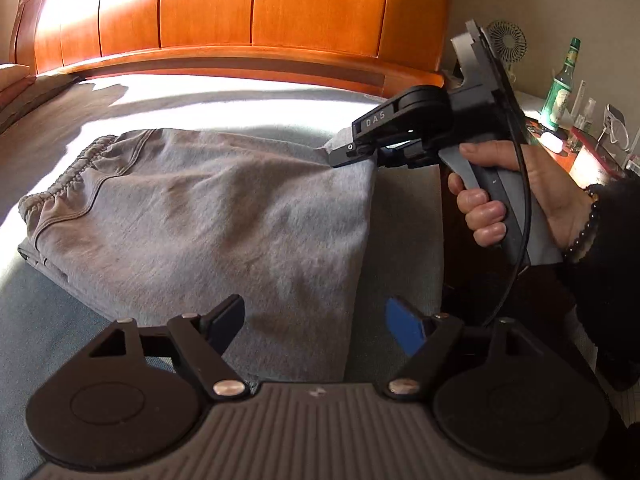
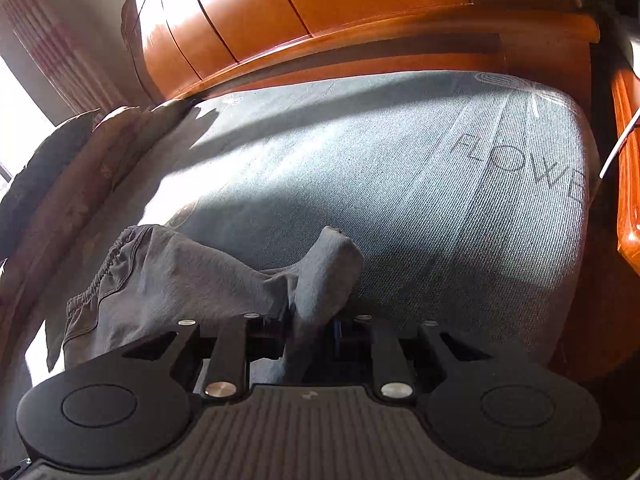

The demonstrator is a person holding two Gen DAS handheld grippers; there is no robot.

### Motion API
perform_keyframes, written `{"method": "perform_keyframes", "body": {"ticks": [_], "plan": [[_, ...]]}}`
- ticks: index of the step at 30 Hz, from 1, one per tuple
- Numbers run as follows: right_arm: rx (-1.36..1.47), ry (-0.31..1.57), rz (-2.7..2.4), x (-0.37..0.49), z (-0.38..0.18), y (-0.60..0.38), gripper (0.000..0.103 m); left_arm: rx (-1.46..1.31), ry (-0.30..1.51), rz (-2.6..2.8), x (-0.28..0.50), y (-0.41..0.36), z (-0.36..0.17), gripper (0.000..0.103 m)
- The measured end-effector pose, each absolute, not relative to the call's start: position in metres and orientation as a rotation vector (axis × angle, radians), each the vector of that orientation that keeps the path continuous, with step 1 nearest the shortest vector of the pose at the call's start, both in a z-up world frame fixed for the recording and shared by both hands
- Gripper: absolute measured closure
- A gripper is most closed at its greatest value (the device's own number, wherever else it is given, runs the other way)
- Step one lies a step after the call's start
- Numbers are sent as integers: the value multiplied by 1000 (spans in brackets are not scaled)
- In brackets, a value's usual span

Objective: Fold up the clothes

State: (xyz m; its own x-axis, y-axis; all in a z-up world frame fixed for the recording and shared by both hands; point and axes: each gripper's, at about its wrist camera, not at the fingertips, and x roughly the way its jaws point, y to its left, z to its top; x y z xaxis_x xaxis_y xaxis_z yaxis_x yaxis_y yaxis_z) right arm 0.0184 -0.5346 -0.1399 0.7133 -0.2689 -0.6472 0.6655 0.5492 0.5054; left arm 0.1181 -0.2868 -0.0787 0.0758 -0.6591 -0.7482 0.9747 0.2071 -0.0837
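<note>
Soft, limp grey cotton trousers (image 1: 208,216): right gripper (image 2: 308,328) jaws pinch one corner; left gripper (image 1: 316,320) jaws wide, empty, above the near hem.

right gripper's fingers (image 2: 296,322): buried in a bunched fold of the grey shorts (image 2: 188,280), pads unseen
shorts' underside: hidden against the bed (image 2: 440,200)
bedside clutter (image 1: 592,136): small, partly cut off
person's sleeve (image 1: 616,240): runs off-frame

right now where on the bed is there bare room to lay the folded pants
Bare mattress between the grey pants and the headboard, and right of the pants. Crowded: bedding on the left, cluttered nightstand.
</note>
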Motion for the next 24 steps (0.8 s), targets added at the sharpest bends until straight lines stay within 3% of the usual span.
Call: {"method": "perform_keyframes", "body": {"ticks": [4, 10, 16, 24], "plan": [[846, 465, -637, -11, -123, -534, 58, 529, 743, -1311, 117, -284, -77, 24], [785, 418, -443, -5, -101, -507, 51, 481, 644, -1272, 132, -295, -66, 21], [767, 600, -402, 17, -125, -491, 46, 416, 805, -1194, 169, -291, -96, 21], [692, 501, -319, 34, -84, -492, 41, 263, 747, -1156, 212, -278, -63, 20]]}}
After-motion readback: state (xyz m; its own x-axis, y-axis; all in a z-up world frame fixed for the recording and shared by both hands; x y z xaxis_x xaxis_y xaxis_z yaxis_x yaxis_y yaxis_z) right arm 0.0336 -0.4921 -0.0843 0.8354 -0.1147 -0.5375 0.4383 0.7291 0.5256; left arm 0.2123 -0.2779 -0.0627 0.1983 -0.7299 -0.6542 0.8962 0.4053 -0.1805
